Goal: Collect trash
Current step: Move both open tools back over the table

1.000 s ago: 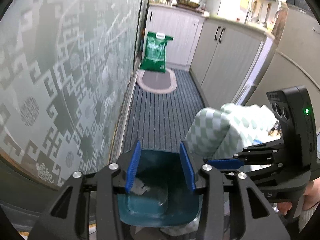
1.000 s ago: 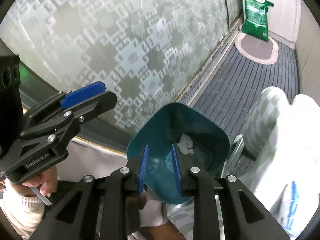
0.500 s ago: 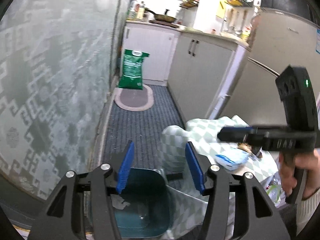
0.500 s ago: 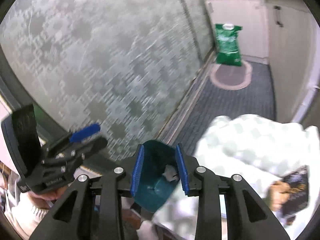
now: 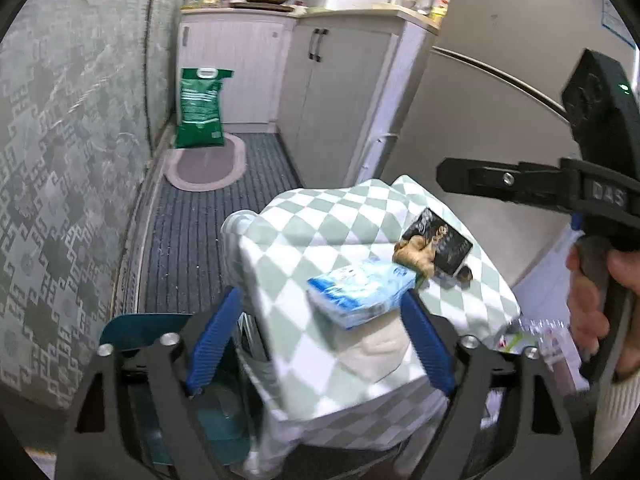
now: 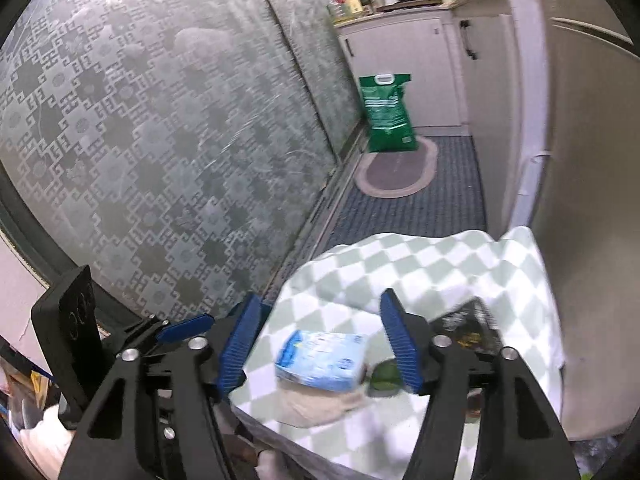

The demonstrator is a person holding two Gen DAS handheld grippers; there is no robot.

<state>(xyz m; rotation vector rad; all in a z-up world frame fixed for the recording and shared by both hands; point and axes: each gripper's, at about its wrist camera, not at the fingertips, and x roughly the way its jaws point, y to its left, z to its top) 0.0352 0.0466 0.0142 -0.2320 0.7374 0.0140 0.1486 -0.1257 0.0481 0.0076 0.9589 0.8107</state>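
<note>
The blue packet (image 6: 322, 360) lies on the checked tabletop (image 6: 440, 276), framed between the right gripper (image 6: 320, 346)'s spread fingers without touching them. Both grippers' fingers have just been opening; the left gripper (image 5: 320, 344) holds nothing, and the teal bin (image 5: 132, 330) sits below left.

Below my view sits a small desk (image 5: 320, 232) under a green-and-white checked cloth. On it a pale blue plastic tissue pack (image 5: 362, 292) lies nearest me, with a black printed packet (image 5: 440, 240) just behind it to the right and a knobbly brown ginger root (image 5: 416, 252) between them, touching both. A teal plastic bin (image 5: 132, 332) stands on the floor left of the desk. Beyond, an oval grey floor mat (image 5: 206, 164) lies before white cabinets (image 5: 236, 64), a green sack (image 5: 200, 108) standing at its far edge beside the patterned glass panel (image 5: 60, 160).
</note>
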